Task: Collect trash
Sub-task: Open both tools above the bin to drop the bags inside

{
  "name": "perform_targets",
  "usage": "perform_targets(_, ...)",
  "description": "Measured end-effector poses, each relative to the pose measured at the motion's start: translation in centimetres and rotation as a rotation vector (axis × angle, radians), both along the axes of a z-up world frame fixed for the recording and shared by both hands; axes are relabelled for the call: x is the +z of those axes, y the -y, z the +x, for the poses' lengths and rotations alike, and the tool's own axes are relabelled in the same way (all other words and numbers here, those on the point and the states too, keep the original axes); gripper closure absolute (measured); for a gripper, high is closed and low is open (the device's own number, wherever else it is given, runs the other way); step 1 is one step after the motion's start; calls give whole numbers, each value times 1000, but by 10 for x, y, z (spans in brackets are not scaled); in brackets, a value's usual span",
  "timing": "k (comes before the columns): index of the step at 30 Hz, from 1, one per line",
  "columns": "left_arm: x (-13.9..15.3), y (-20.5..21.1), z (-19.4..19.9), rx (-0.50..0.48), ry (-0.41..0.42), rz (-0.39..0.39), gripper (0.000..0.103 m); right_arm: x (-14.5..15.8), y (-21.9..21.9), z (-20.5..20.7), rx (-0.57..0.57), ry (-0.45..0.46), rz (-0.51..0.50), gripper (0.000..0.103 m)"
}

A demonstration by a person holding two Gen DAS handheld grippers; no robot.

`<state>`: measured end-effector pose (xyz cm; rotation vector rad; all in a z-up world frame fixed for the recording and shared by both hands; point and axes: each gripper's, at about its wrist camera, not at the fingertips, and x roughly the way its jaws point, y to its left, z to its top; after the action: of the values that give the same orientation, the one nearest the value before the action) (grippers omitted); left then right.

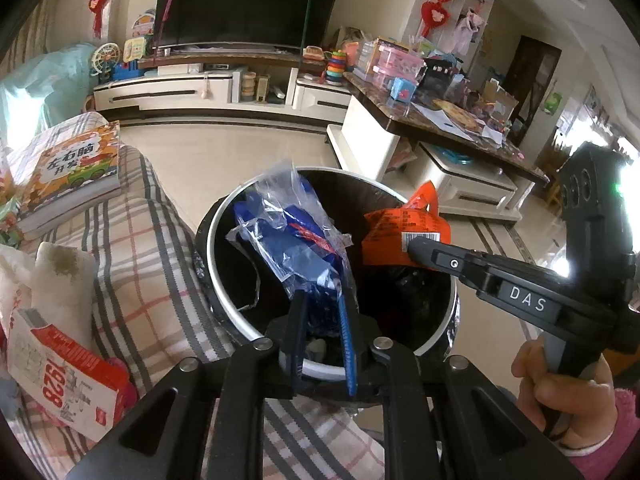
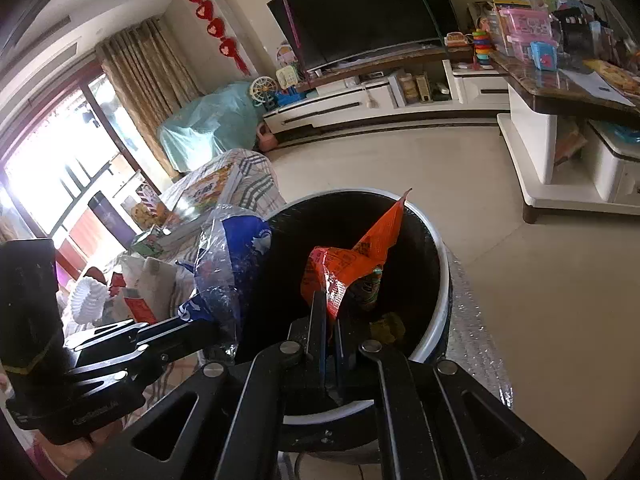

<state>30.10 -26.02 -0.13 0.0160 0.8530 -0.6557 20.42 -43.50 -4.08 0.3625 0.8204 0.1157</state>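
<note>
Both tongs were held over the mouth of a round trash bin (image 1: 224, 240), which stood on the tiled floor (image 1: 224, 160) beside a plaid-covered sofa (image 1: 132, 240). The bin had a white rim and a black liner.

The left tongs (image 1: 324, 312) were clenched on a crumpled blue-and-clear plastic wrapper (image 1: 288, 236). Its lower end was pinched between the two blue pads, and the rest stood up above the bin's opening, towards the sofa side. In the right wrist view the same wrapper (image 2: 228, 264) leaned over the bin's rim (image 2: 440, 248).

The right tongs (image 2: 328, 312) were clenched on an orange snack packet (image 2: 344, 268), gripped by its lower edge, with one pointed corner rising over the bin's interior. In the left wrist view the packet (image 1: 400, 224) hung at the tip of the right tongs (image 1: 412, 246), above the black liner. A person's hand (image 1: 560, 392) in a pink sleeve held the right tool's handle.

Some trash, including a small bottle (image 2: 370, 286), already lay at the bottom of the bin. Books (image 1: 76, 168) and a red-and-white box (image 1: 64, 384) rested on the sofa. A cluttered desk (image 1: 376, 100) and a television (image 1: 248, 0) stood beyond.
</note>
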Motion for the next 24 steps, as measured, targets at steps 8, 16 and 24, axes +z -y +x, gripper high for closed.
perform_targets(8, 3, -19, -11, 56, 6, -27, 61, 4, 3, -5, -27, 7, 9, 70)
perform_targets(16, 4, -66, -43, 147, 18, -90, 49, 17, -12, -25, -29, 69, 30, 28)
perform_targets(24, -3, -121, -83, 221, 14, -110, 44, 19, -47, -41, 23, 81, 40, 22)
